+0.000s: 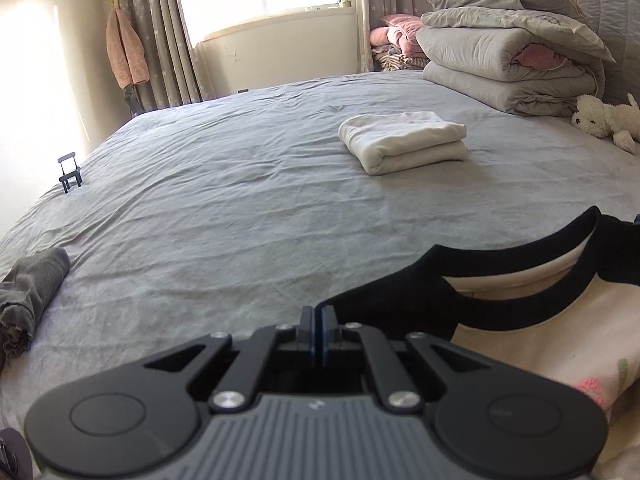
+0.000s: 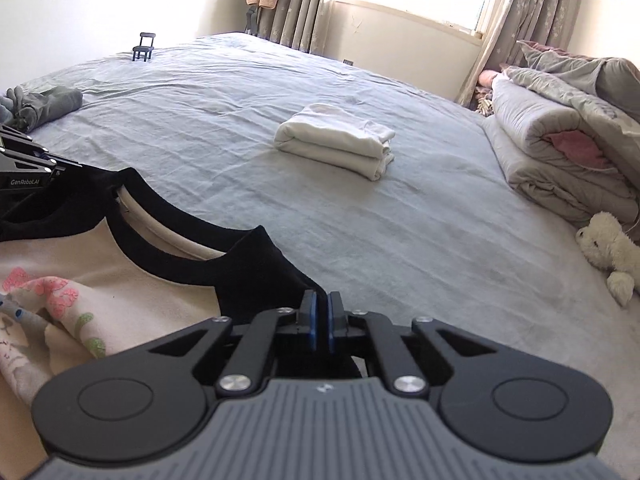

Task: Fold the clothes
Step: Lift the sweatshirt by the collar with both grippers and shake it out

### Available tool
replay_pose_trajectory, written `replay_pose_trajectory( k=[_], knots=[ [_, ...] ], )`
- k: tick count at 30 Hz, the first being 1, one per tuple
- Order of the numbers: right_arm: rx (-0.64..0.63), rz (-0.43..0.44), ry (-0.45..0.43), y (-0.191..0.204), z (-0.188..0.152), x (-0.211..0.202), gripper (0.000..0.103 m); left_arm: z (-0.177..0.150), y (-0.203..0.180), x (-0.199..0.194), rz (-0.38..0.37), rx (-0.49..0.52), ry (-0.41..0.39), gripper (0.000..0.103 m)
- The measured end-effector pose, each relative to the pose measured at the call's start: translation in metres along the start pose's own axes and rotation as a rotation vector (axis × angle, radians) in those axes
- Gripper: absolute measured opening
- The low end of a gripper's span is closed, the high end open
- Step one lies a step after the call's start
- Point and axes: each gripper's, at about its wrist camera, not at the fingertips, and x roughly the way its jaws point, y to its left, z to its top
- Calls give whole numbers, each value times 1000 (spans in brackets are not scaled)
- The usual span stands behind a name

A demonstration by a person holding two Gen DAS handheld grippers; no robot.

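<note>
Left wrist view shows the left gripper (image 1: 316,314) with its two fingers pressed together on the black shoulder edge of a cream sweatshirt (image 1: 552,320), whose black neckline curves away to the right of the fingers. Ahead of the fingertips spreads the grey bed sheet (image 1: 224,200). A folded white garment (image 1: 404,142) lies further ahead and to the right, well apart from the fingers. A crumpled grey garment (image 1: 28,292) sits far to the left, and a small black stand (image 1: 70,172) stands beyond it near the bed's edge.

Seen from the right wrist, the right gripper (image 2: 321,310) has its fingers closed on the sweatshirt's other black shoulder, with the cream front and its pink flower print (image 2: 60,292) spreading to the left. Folded grey quilts (image 2: 560,152) are stacked far to the right of the fingers, and a white plush toy (image 2: 608,252) lies just in front of them.
</note>
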Motion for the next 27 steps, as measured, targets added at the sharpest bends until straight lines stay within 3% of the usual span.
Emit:
replay_pose_trajectory(
  k=[12,22,27],
  knots=[
    [-34,-153,-39,-22,36,58,5,56,-14,63,41,55,-75,3],
    [-41,-249,-11,-54,48,130,4,91,-41,141,47,114,-76,3],
    [-41,-241,19,-58,47,162,4,93,-45,177,57,108,-35,3]
  ],
)
